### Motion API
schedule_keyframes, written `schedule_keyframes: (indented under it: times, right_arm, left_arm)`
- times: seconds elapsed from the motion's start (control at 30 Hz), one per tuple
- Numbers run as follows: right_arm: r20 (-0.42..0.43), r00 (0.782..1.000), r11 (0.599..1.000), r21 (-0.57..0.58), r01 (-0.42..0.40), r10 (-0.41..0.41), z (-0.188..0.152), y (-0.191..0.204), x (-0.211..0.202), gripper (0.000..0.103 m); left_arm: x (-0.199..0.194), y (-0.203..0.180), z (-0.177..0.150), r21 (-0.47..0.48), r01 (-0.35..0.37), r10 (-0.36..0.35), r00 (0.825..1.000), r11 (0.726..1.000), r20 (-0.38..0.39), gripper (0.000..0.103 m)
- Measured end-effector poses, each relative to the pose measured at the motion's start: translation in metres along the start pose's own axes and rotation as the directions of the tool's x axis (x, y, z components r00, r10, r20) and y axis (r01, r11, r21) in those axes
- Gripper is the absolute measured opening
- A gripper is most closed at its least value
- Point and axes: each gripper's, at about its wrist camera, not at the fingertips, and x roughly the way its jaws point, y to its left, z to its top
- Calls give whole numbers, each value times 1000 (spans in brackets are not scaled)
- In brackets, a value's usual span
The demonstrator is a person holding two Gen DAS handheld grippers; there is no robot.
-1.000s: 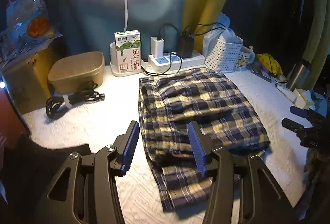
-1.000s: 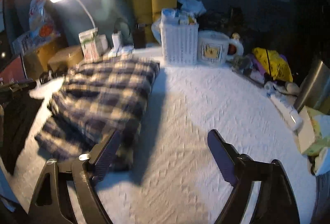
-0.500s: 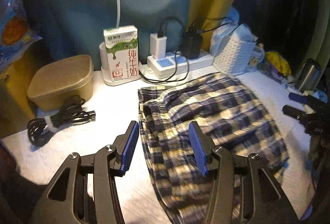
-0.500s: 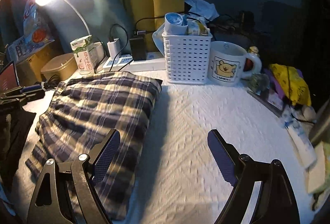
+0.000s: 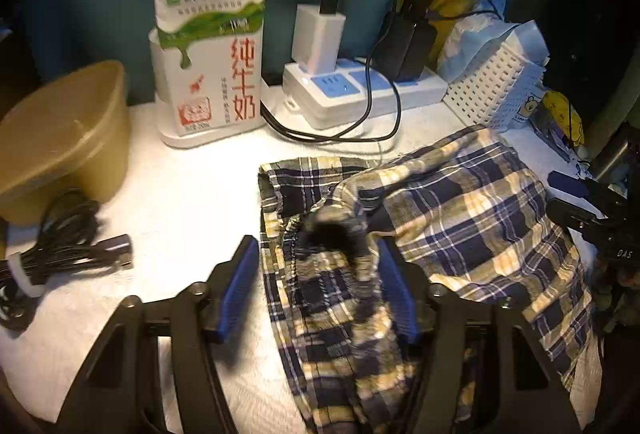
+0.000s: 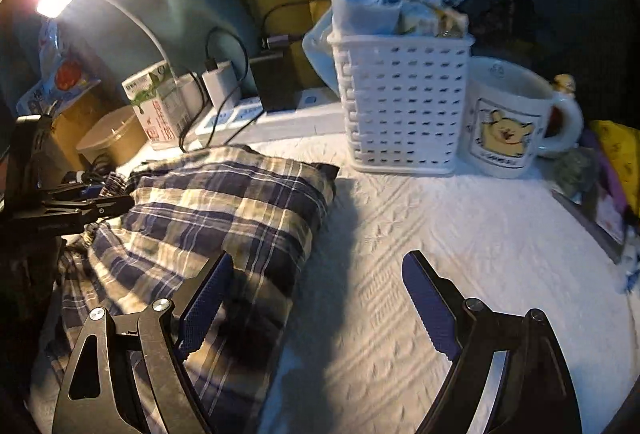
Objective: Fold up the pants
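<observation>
On the white-covered bench (image 5: 192,194), the left hand-held gripper (image 5: 318,266) had just been opening; its jaws stood apart astride a bunched fold of the plaid pants (image 5: 460,218), pads not pressing it. Rightward, the right hand-held gripper (image 6: 316,278) gaped wide, its left finger over the pants' edge, near a white basket (image 6: 404,106).

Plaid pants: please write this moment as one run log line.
pants: partly folded, on white table cover | left gripper: open, jaws just opening, astride bunched cloth | right gripper: open, at pants' edge
</observation>
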Motion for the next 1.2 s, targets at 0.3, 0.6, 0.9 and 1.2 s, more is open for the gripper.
schedule_keyframes:
  times: [0.3,0.6,0.9,1.2]
  right_arm:
    - [-60,993,994,-25,-102,101,8,10,33,78]
    - [-75,979,982,-11,-188,187,15,16,41,51]
    - [-27,992,990,-70,-126,124,15,35,24,14]
    - [136,989,989,-145,-43,63,23,63,-49,13]
  left_arm:
    - [9,-1,-4,22,32,-33,999,999,28,57]
    - [7,-13,-3,39,47,-49,997,998,59,20]
    - [-27,-26,-1,66,31,-41,987,997,156,18]
    - [-95,-40,-11,96,7,-37,948,995,315,18]
